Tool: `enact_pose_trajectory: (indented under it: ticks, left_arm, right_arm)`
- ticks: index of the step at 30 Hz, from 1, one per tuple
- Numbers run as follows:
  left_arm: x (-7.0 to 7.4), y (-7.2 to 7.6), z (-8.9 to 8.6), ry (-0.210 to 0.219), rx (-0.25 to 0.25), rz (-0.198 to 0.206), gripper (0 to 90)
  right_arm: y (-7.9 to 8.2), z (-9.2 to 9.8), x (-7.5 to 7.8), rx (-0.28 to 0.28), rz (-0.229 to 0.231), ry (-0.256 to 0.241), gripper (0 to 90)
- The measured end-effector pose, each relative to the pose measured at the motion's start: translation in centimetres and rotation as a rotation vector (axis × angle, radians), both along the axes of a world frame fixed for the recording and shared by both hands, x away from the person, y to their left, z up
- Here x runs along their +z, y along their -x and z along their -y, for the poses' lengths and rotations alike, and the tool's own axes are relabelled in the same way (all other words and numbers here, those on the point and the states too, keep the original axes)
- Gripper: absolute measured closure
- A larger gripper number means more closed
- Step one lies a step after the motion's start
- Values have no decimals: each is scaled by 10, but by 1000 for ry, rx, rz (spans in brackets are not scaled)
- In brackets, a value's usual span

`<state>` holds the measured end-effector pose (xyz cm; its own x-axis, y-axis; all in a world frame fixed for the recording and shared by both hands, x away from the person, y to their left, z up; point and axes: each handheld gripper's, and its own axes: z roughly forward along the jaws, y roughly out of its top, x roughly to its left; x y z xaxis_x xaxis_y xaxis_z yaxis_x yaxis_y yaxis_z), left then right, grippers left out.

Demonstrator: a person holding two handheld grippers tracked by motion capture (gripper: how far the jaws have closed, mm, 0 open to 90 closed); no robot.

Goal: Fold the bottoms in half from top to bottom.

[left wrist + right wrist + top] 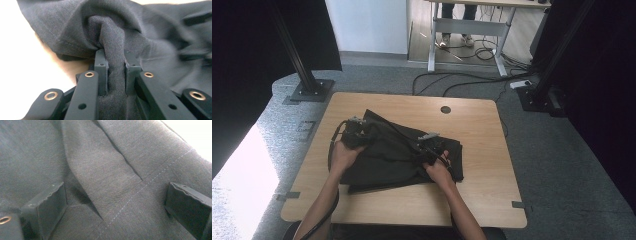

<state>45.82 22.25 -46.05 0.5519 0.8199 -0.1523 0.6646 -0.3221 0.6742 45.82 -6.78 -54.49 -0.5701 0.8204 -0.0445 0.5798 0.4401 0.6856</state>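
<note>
A dark grey garment (pixel 397 155) lies partly folded in the middle of the wooden table (pixel 482 130). My left gripper (pixel 356 131) sits at its left edge, shut on a bunched fold of the fabric (pixel 113 50) that runs up between the jaws. My right gripper (pixel 431 144) rests on the garment's right half, open, its two fingers (pixel 47 207) set wide apart and pressed onto flat cloth with a stitched seam (pixel 135 195) between them.
A round cable hole (pixel 445 109) sits near the table's far edge. Bare wood surrounds the garment on all sides. Black frame posts (pixel 297 55) stand at the far left and right; cables (pixel 472 75) and a desk lie on the floor beyond.
</note>
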Motion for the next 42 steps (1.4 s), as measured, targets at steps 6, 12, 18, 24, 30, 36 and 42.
enact_pose_trajectory:
  ticks: [6,12,18,24,30,36,42]
  left_arm:
    - [34,6,26,30,-79,57,777]
    - [56,8,57,74,-155,71,780]
    - [64,7,98,34,-226,81,782]
    - [60,9,122,-69,-223,112,780]
    - [55,10,117,-146,-199,128,777]
    - [49,8,108,-146,-176,117,777]
    - [49,6,108,-151,-171,114,776]
  right_arm:
    - [1,-2,0,-12,0,0,33]
    - [2,-8,-1,-21,4,2,29]
    - [6,-24,-1,-8,6,-4,27]
    - [9,-31,-3,-2,23,-23,24]
    - [13,-17,16,32,-4,-125,123]
    - [27,31,46,-23,54,-76,125]
    - [42,87,20,-106,-32,-65,145]
